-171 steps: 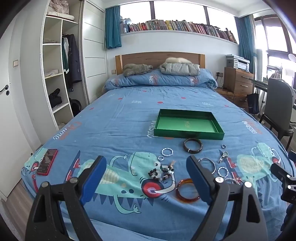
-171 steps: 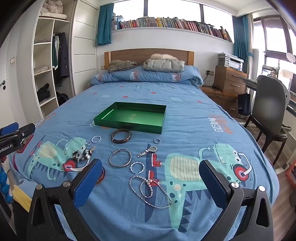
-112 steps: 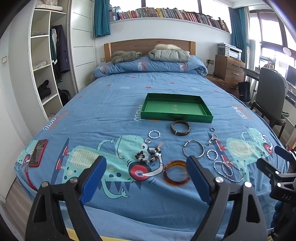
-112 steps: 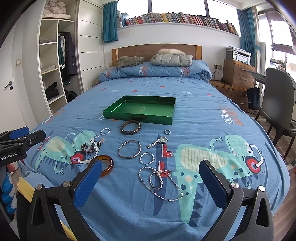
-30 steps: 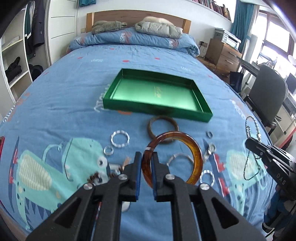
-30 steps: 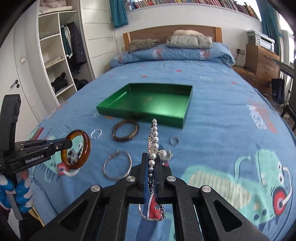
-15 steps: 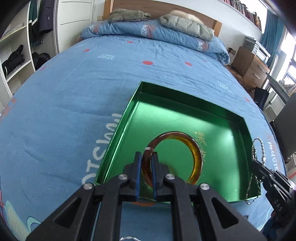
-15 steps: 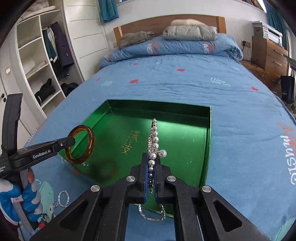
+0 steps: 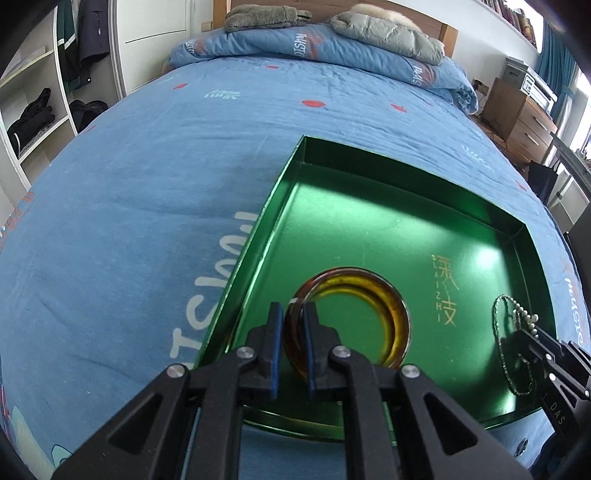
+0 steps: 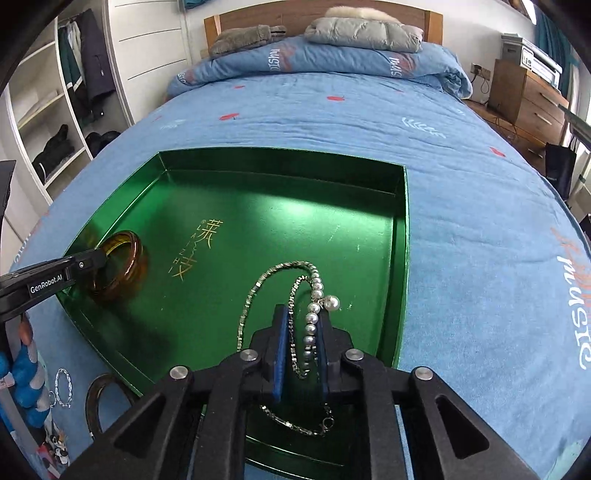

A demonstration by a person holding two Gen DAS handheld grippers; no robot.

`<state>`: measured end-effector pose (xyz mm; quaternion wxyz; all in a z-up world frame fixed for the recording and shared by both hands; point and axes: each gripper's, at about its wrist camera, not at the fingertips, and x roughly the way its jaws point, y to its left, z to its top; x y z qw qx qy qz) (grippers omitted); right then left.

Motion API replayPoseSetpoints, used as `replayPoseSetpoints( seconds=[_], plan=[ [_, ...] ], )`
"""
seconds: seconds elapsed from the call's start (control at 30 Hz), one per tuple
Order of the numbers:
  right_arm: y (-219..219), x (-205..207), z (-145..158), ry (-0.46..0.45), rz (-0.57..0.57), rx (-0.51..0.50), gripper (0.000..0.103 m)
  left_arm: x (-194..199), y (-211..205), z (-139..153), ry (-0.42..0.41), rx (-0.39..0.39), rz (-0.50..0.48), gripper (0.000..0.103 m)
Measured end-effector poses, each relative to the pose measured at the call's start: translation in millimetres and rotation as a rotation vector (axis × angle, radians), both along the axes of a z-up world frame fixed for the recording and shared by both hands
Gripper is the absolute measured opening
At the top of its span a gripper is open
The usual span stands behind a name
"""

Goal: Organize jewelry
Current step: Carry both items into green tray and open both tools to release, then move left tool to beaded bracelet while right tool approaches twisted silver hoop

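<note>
A green tray (image 9: pixel 288 177) (image 10: pixel 400 229) lies on the blue bedspread. My left gripper (image 9: pixel 293 334) is shut on an amber bangle (image 9: pixel 397 314), which rests low on the tray floor at its near left side; the bangle also shows in the right wrist view (image 10: pixel 127 266). My right gripper (image 10: pixel 301 341) holds a pearl and silver chain necklace (image 10: pixel 280 273) between slightly parted pads, and its loops drape onto the tray floor at the near right. The necklace shows in the left wrist view (image 9: pixel 508 332).
Outside the tray's near left corner lie a dark bangle (image 10: pixel 94 402), a small silver ring bracelet (image 10: pixel 62 382) and a bead cluster (image 10: pixel 55 443). Pillows and a folded jacket (image 10: pixel 362 31) lie at the headboard. A wooden dresser (image 10: pixel 532 96) stands right, open shelves (image 10: pixel 44 110) left.
Both grippers have lowered into the tray. The bangle now sits on the tray floor and the necklace has slumped onto it. The right pads have parted a little.
</note>
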<state>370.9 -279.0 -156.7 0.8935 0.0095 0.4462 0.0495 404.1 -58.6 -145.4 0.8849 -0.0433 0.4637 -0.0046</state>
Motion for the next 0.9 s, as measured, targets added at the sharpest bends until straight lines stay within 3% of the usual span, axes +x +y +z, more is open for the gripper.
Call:
replayPoseSetpoints(
  seconds=[0.1, 0.33, 0.47, 0.57, 0.9],
  plan=[
    [1.3, -3.4, 7.6, 0.0, -0.003, 0.009, 0.04, -4.9, 1.3, 4.4, -0.005, -0.004, 0.0, 0.011],
    [5.3, -46.1, 61.1, -0.1, 0.006, 0.041, 0.041, -59.6, 1.8, 52.5, -0.109, 0.011, -0.025, 0.015],
    [7.7, -87.1, 93.2, -0.163, 0.016, 0.083, 0.041, -109.5, 4.5, 83.9, -0.185, 0.031, -0.033, 0.03],
    [9.8, -122.3, 111.6, -0.203, 0.032, 0.094, 0.041, -148.2, 6.7, 103.1, -0.238, 0.061, -0.038, 0.034],
    [6.7, -238.4, 137.2, -0.28, 0.048, 0.1, 0.044, -255.1, 17.3, 134.0, -0.335, 0.138, -0.039, 0.038]
  ],
)
